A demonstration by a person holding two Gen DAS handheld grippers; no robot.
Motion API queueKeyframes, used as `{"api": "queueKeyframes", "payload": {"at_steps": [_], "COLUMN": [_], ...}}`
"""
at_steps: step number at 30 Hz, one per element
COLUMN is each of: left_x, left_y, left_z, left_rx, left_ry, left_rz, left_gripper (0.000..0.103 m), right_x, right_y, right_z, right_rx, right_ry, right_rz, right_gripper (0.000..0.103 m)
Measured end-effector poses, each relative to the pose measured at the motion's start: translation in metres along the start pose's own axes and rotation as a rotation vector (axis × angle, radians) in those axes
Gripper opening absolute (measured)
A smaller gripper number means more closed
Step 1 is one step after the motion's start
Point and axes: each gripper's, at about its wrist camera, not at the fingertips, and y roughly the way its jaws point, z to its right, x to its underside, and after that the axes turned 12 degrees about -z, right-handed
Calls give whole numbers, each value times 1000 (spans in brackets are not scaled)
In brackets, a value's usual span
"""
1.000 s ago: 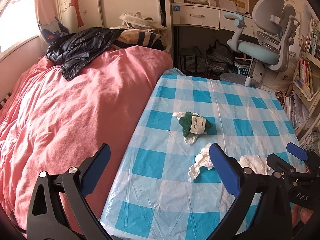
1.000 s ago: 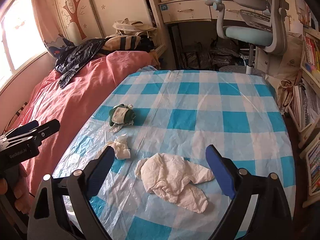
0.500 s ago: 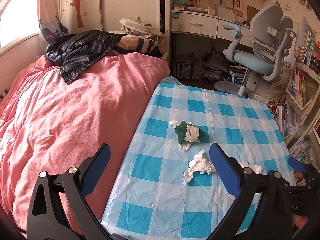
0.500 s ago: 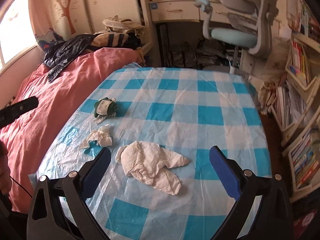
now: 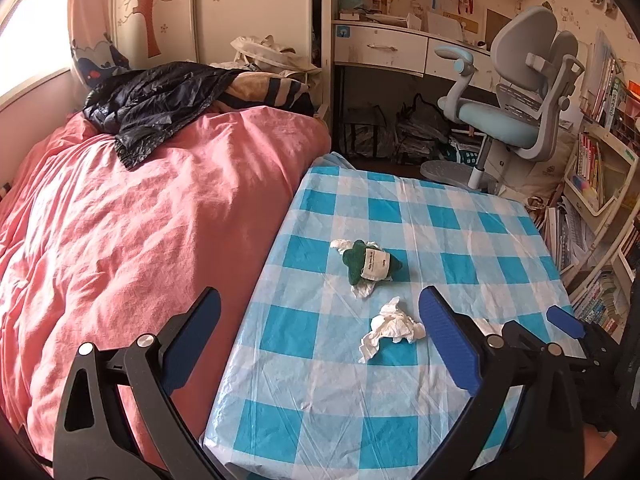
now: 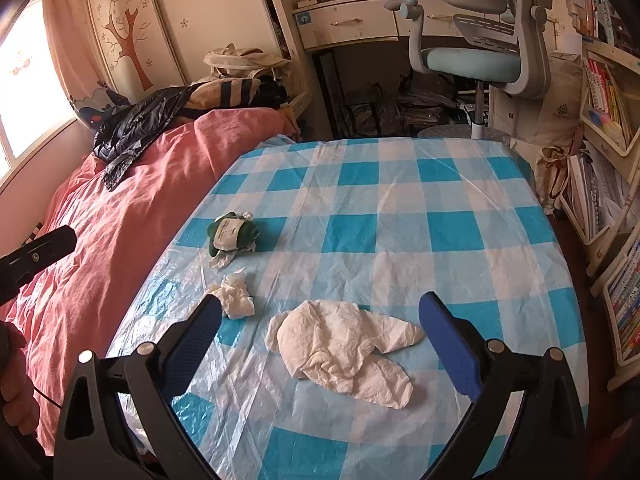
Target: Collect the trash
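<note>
Left gripper (image 5: 318, 344), left wrist view: both blue-padded fingers are spread wide and nothing sits between the pads. It hangs over the near left edge of the table, which is covered by a blue-and-white checked plastic tablecloth (image 5: 440, 216). A small crumpled tissue (image 5: 390, 330) lies on the cloth just left of the right-hand pad, apart from it. Beyond it lies a green wad with a white paper label (image 5: 370, 264), resting on another scrap of white tissue. Part of the right gripper (image 5: 566, 322) shows at the right edge of the view. A pink bedcover (image 5: 140, 216) adjoins the table on the left, with a black jacket (image 5: 156, 104) lying at its far end. A grey and light-blue desk chair (image 5: 516, 92) stands beyond the table.

Right gripper (image 6: 320, 344), right wrist view: fingers spread wide, empty. A large crumpled white paper sheet (image 6: 344, 350) lies on the cloth in the gap between the pads, touching neither. The small crumpled tissue (image 6: 236, 294) lies just beyond the left-hand pad. The labelled green wad (image 6: 232, 234) lies farther off, near the table's left edge. One finger of the left gripper (image 6: 38, 254) enters at the left edge over the bedcover, and the person's hand (image 6: 14, 380) shows below it.
</note>
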Motion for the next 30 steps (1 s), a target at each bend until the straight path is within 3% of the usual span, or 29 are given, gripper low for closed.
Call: {"api": "queueKeyframes", "payload": {"at_steps": [30], "left_x": [0], "left_y": [-1], "left_z": [5], "left_rx": [16], "left_ry": [15], "left_rz": [-3], "left_gripper": [96], "right_x": [2], "right_y": [3], "right_z": [-2], "right_rx": [29], "right_ry": [-52], "right_rz": [-21], "right_gripper": [95]}}
